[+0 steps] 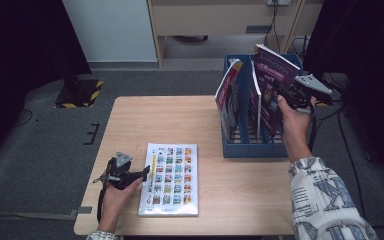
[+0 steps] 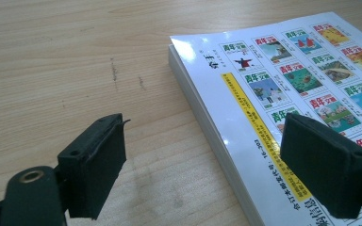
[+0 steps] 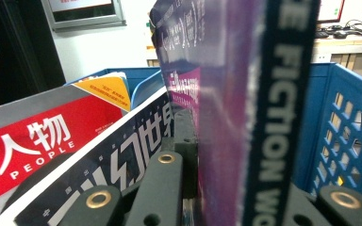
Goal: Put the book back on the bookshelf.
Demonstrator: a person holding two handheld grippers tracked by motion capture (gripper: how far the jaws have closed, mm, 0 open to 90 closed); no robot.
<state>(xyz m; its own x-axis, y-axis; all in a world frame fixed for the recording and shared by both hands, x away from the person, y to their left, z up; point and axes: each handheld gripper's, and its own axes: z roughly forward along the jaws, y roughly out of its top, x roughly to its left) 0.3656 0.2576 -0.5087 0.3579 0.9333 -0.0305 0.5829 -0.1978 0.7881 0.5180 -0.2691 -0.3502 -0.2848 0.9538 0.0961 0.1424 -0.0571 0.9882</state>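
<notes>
Purple magazine [image 3: 226,94] spine blurred, its base hidden behind right gripper [image 3: 195,188] jaws.

Even overhead light falls on the tabletop [image 1: 190,125] in the high view, while the room's corners sink into near black. In the left gripper view, glare whitens the corner of the magazine [image 2: 283,94] and soft shadows lie under the tongs [image 2: 217,165]. The purple magazine [image 3: 245,103] in the right gripper view is smeared, perhaps by motion.
</notes>
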